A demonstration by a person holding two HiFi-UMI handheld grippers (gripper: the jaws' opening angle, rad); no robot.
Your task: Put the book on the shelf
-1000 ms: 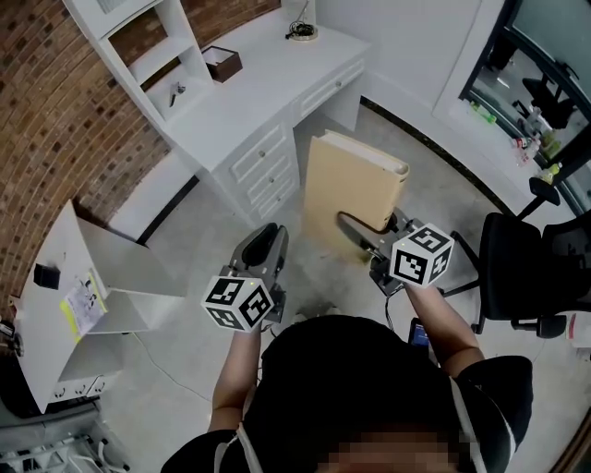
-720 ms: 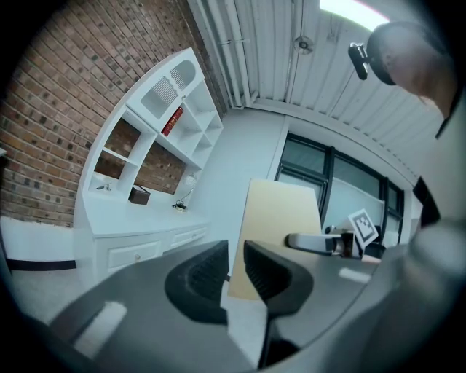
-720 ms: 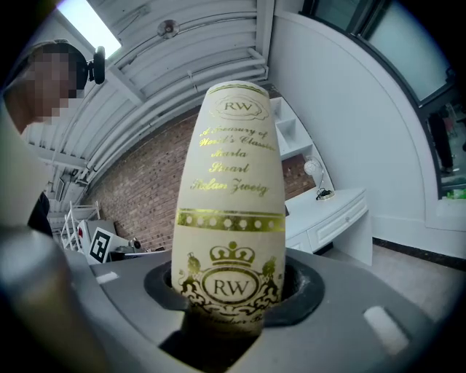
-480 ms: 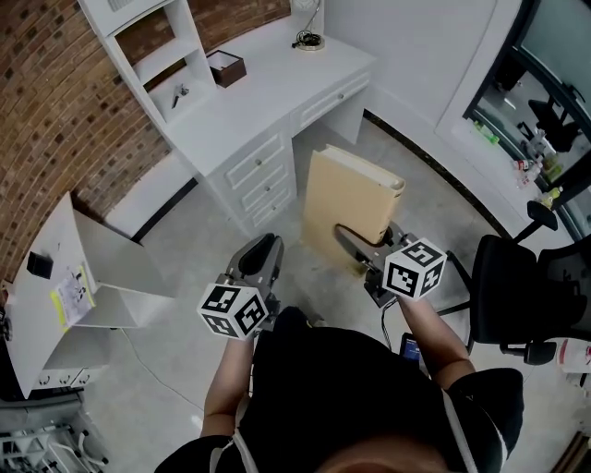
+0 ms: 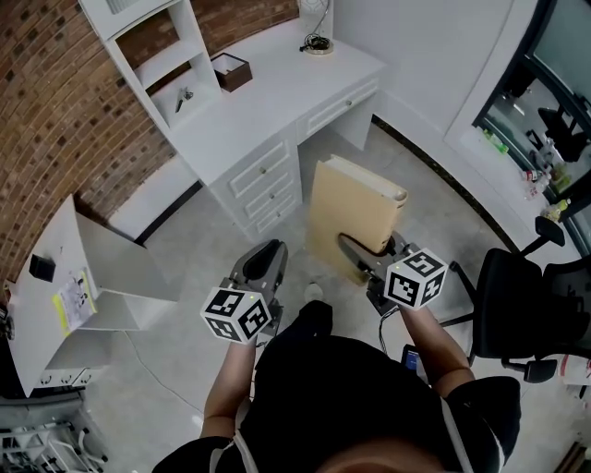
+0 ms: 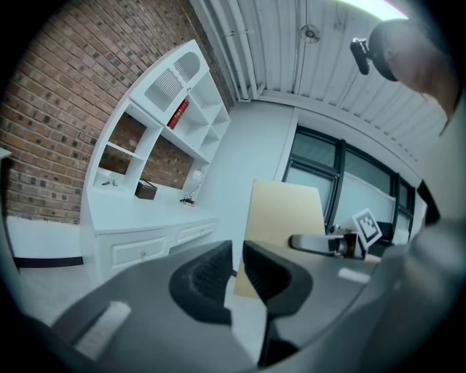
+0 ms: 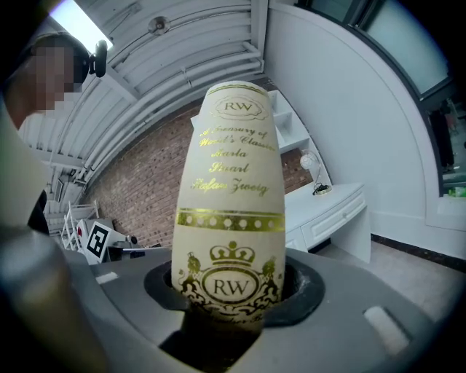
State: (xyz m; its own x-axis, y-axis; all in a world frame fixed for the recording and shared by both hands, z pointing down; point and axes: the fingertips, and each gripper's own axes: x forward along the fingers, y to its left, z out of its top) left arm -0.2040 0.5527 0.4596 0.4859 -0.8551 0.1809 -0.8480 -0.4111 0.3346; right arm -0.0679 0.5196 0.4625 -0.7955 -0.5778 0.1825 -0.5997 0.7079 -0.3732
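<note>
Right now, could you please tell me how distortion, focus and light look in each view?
Head view: sharp, evenly lit, the desk edges bow. Left gripper view: strong fisheye with dark corners, the shelf curves. Right gripper view: the book spine bulges like a barrel, its gold print legible; a ceiling light glares top left.

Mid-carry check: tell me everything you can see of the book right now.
The book is a thick cream hardback, matte-looking, with gold lettering, a dotted gold band and a crowned RW crest on its rounded spine. It stands upright, and the jaws of the right gripper clamp its lower end from both sides. It hangs above the floor, in front of the white desk. Nothing else touches it.
</note>
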